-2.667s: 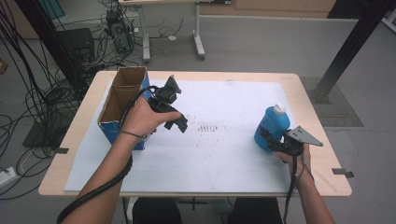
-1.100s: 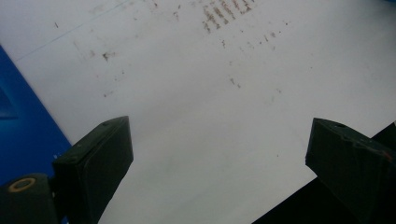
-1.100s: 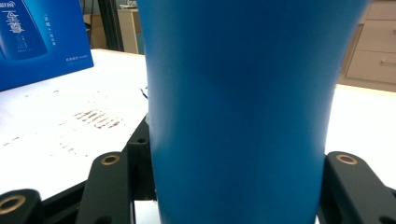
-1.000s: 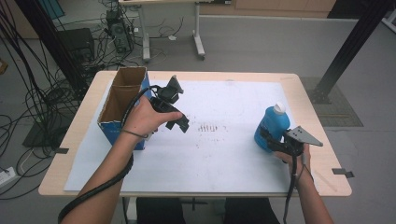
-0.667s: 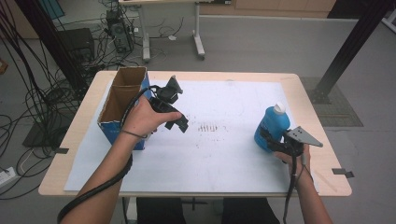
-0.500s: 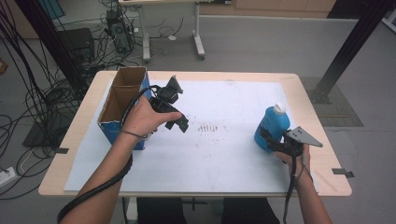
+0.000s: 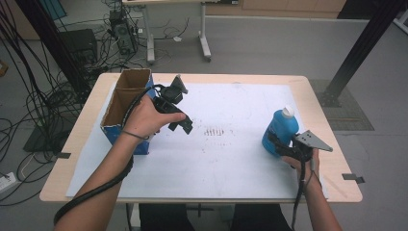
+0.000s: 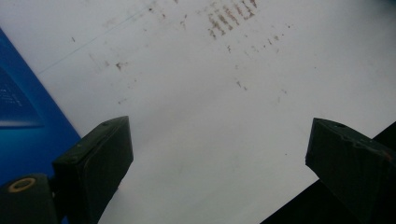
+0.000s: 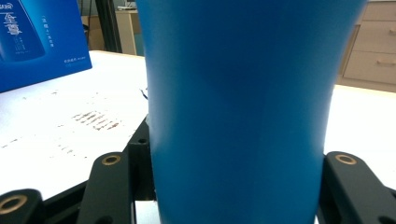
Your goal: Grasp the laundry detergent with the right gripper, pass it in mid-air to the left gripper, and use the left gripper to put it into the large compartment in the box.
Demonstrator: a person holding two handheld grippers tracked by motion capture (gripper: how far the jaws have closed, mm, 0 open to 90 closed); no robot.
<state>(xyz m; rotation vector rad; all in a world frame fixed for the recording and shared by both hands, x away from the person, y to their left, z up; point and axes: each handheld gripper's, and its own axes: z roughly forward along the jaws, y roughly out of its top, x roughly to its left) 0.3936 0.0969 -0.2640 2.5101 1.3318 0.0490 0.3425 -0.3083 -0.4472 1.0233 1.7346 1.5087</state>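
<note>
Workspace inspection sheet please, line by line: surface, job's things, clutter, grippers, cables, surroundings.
Surface: white sheet on the wooden table, brown smudges mid-sheet.
Job's things: blue bottle, white cap, upright at the right; open cardboard box at the left.
Clutter: nothing seen.
Grippers: right gripper shut on the blue bottle; left gripper open, holding nothing, above the sheet.
Cables: one trails from each gripper; tangle on the floor at the left.
Surroundings: desk legs, black post.

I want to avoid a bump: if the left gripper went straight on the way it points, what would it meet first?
Most likely the white paper sheet on the table: the left gripper is open and empty, angled down at it, with the blue box off to one side.
</note>
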